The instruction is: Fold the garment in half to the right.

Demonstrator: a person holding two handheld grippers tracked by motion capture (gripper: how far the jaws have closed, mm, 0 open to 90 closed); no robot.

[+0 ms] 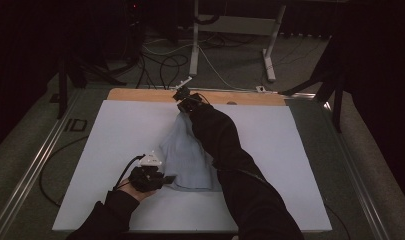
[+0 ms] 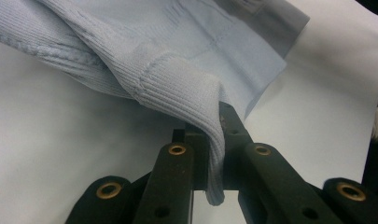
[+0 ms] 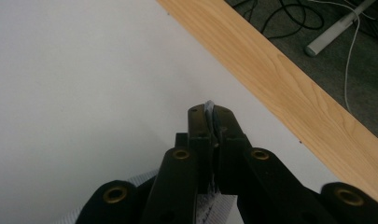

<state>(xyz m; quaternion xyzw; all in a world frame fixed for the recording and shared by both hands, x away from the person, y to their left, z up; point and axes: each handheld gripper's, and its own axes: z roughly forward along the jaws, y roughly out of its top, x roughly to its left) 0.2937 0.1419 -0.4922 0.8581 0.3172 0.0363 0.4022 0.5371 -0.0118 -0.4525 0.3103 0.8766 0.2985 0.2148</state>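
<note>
Holding a light blue garment (image 1: 187, 157) at two ends, both grippers are clamped: the left gripper (image 2: 214, 140) pinches a ribbed hem that drapes away above its fingers (image 2: 235, 130), and the right gripper (image 3: 210, 116) nips a thin edge, with a white tag below its fingers (image 3: 198, 126). Gripping seems done, the cloth stretched between them over the white sheet (image 1: 120, 130); spreading or folding looks still to come.

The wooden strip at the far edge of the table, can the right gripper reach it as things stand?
Probably yes. The right gripper is already beside the wooden strip, with only white table cover between. But it is shut on the light blue garment, which the left gripper also clamps.
</note>
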